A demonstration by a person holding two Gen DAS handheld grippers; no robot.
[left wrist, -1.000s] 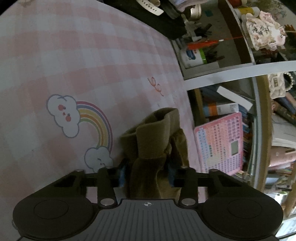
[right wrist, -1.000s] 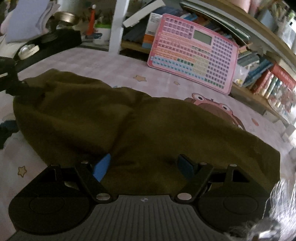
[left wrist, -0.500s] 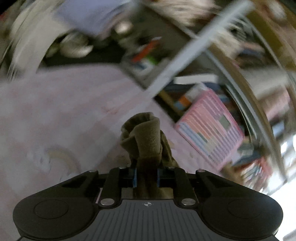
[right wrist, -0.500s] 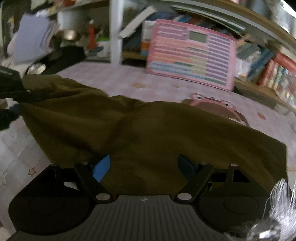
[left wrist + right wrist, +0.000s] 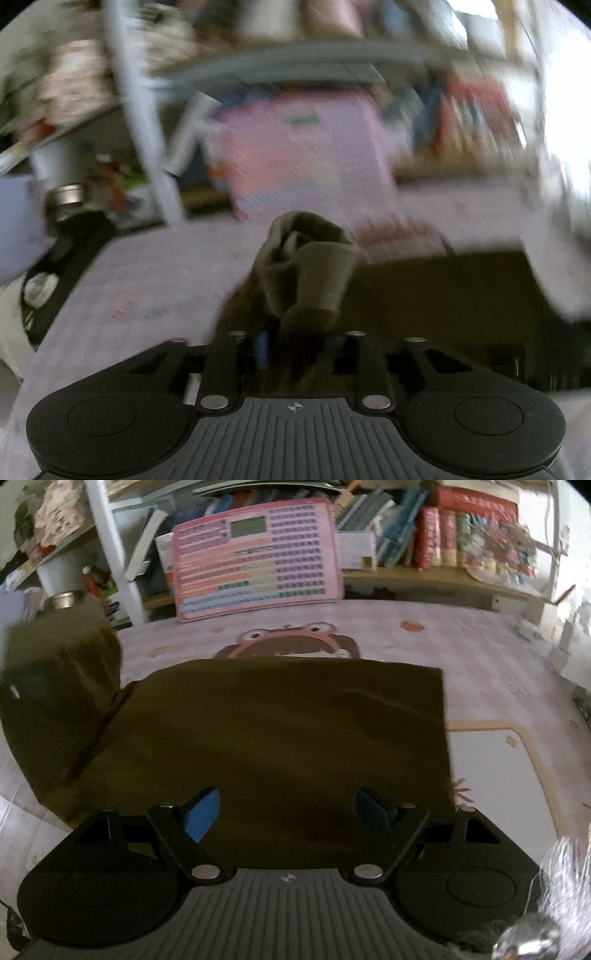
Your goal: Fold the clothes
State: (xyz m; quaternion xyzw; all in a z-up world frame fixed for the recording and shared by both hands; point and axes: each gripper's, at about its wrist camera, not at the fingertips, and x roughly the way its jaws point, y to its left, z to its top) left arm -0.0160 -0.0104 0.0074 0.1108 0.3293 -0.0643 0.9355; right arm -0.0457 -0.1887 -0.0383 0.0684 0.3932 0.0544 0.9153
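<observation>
An olive-green garment [image 5: 280,731] lies spread on the pink checked bed sheet [image 5: 480,672], with a straight right edge. Its left part [image 5: 62,672] is lifted into a hump. In the blurred left wrist view a bunched end of that cloth [image 5: 310,273] stands up between the fingers of my left gripper [image 5: 301,347]. Its jaws are opening, and a gap shows beside the left pad [image 5: 262,349]. My right gripper [image 5: 288,812] hangs open and wide over the near edge of the garment, with its blue pads [image 5: 201,812] clear of the cloth.
A pink chart board [image 5: 255,557] leans against a bookshelf with rows of books [image 5: 443,542] behind the bed. A white shelf post [image 5: 110,554] and a metal tin [image 5: 64,600] stand at the back left. Silver tinsel [image 5: 554,886] hangs at the lower right.
The left view rolled from the rainbow sheet round to the shelf, carrying the cloth bunch; its jaws narrowed, then widened. The right gripper slid right, and the garment now lies flatter.
</observation>
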